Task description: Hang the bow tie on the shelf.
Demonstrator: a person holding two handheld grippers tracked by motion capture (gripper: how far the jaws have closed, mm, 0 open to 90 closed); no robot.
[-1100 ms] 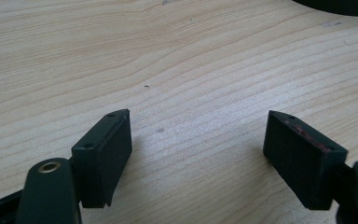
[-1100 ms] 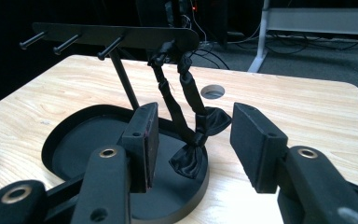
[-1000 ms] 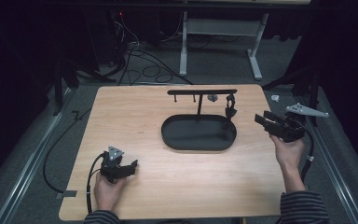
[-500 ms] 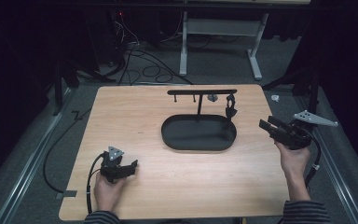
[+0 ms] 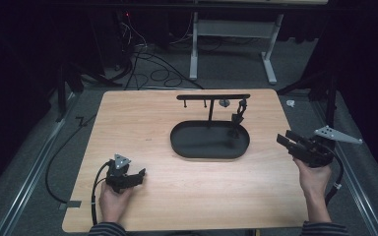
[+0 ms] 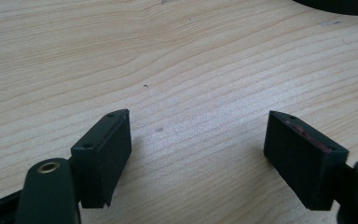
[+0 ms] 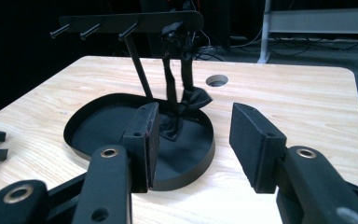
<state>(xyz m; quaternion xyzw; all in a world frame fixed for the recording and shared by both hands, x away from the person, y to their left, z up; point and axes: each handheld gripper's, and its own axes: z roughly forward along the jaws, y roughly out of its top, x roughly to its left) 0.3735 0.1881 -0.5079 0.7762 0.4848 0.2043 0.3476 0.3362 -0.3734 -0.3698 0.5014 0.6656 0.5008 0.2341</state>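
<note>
A black oval tray (image 5: 187, 147) lies mid-table, and a thin post in it carries a horizontal bar (image 5: 211, 97) with pegs. A black strap (image 5: 238, 115) hangs from the bar's right end down into the tray; the right gripper view shows the strap (image 7: 177, 70), the bar (image 7: 130, 21) and the tray (image 7: 88, 140). My right gripper (image 5: 285, 137) is held open at the table's right edge, pointing toward the tray, with nothing between its jaws (image 7: 196, 109). My left gripper (image 5: 139, 175) rests open on the wood at the front left, empty (image 6: 198, 116).
A round hole (image 7: 216, 80) is cut in the tabletop behind the stand. Cables trail from both grippers over the table's edges. A white desk frame (image 5: 231, 39) and loose cables lie on the floor beyond the far edge.
My right gripper has drawn back from the stand toward the table's right front edge. The left gripper has stayed in place.
</note>
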